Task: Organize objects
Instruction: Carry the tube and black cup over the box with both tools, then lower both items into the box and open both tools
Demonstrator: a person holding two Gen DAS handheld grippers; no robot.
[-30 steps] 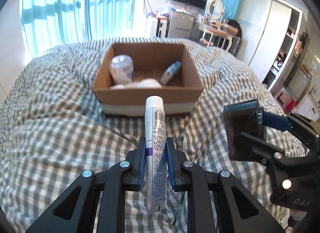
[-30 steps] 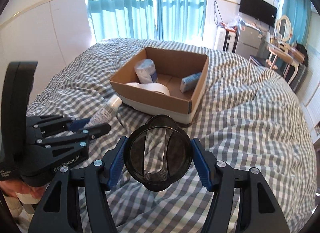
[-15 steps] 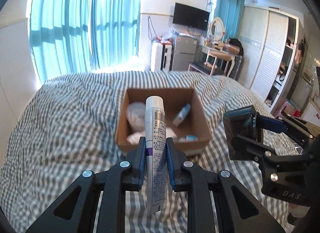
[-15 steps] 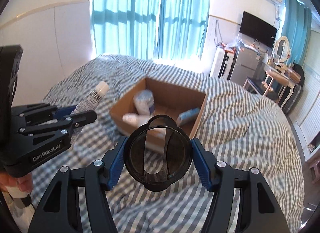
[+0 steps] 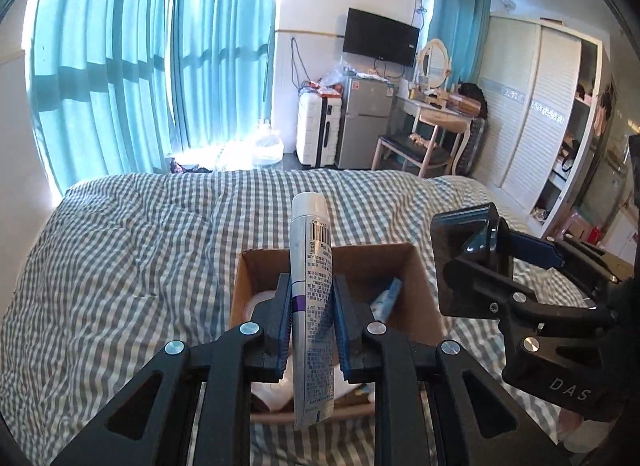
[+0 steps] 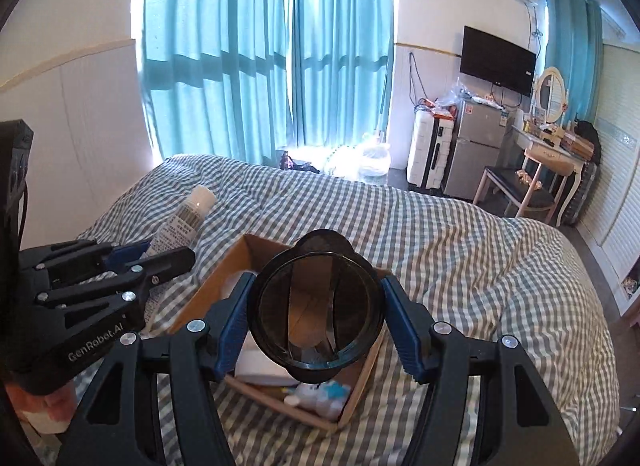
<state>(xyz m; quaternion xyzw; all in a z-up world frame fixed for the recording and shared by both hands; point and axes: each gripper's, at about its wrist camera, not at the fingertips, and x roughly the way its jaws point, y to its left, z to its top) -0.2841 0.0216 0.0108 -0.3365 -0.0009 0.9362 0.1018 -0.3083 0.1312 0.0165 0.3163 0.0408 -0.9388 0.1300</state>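
My left gripper [image 5: 312, 320] is shut on a white tube [image 5: 311, 266] with small print and a barcode, cap pointing forward, held above the open cardboard box [image 5: 424, 286] on the checked bed. My right gripper [image 6: 316, 322] is shut on a dark, see-through round container [image 6: 316, 304], also over the box [image 6: 208, 286]. Each gripper shows in the other's view: the right one [image 5: 476, 262] with the dark container, the left one [image 6: 120, 262] with the tube [image 6: 184, 217]. A blue-and-white packet [image 5: 386, 298] and white items [image 6: 260, 362] lie inside the box.
The grey-and-white checked duvet [image 5: 140, 266] spreads around the box. Beyond the bed stand teal curtains [image 5: 120, 65], a white suitcase [image 5: 318, 131], a small fridge [image 5: 366, 121], a dressing table with a chair [image 5: 428, 137] and a wardrobe [image 5: 532, 125].
Both grippers have risen and moved forward with their loads. The box, earlier ahead of them, now lies directly below the fingers, and more of the room shows.
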